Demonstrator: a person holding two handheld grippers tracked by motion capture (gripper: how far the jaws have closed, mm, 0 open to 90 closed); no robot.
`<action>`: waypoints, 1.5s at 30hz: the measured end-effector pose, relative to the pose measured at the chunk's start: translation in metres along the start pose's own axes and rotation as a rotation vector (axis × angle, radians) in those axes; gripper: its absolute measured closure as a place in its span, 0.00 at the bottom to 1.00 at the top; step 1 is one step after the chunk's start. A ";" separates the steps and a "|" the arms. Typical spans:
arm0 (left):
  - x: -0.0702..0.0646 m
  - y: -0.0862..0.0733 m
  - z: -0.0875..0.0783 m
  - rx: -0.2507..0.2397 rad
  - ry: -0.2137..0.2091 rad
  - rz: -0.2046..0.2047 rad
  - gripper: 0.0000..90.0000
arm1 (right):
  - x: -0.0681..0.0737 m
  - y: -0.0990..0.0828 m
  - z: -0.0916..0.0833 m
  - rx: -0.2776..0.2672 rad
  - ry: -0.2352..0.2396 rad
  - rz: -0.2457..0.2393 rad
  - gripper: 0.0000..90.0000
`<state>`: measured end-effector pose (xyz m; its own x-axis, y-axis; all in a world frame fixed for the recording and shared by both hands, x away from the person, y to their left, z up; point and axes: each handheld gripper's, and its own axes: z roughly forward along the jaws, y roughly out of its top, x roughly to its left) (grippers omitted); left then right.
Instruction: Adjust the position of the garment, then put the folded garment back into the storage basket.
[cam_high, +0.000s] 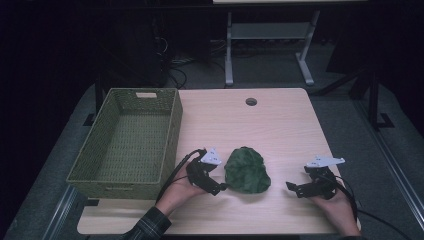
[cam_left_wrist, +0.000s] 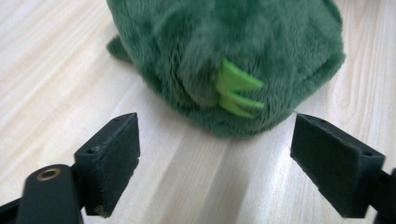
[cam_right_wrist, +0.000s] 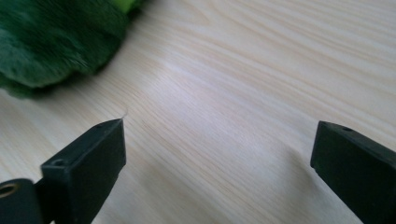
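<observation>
Both grippers spread, empty. Left gripper (cam_high: 223, 187) just beside green plush toy (cam_high: 246, 170); right gripper (cam_high: 291, 187) apart. Pinch deep into pile, then carry to basket (cam_high: 125, 137).

no readable text, labels, brands or numbers on anything in view.

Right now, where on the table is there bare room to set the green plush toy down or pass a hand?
The far half of the table, between the basket and the right edge, is bare up to the small hole. A bare strip lies between the plush toy and the right gripper. It is crowded where the left gripper sits beside the toy.
</observation>
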<state>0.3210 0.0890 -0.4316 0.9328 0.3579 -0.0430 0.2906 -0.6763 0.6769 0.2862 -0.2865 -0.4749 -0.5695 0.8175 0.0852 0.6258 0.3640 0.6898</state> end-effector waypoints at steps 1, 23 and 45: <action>0.001 0.003 -0.002 0.000 -0.001 0.009 0.16 | 0.000 -0.002 0.000 0.001 -0.008 0.005 0.03; 0.005 0.037 0.025 -0.012 -0.084 0.120 0.14 | -0.004 -0.008 0.004 -0.018 -0.065 -0.015 0.02; 0.010 0.028 0.058 0.047 -0.081 0.146 0.14 | -0.004 -0.008 0.004 -0.020 -0.065 -0.018 0.02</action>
<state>0.3511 0.0365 -0.4563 0.9794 0.2017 -0.0070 0.1585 -0.7475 0.6451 0.2859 -0.2910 -0.4837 -0.5439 0.8387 0.0264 0.6051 0.3703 0.7049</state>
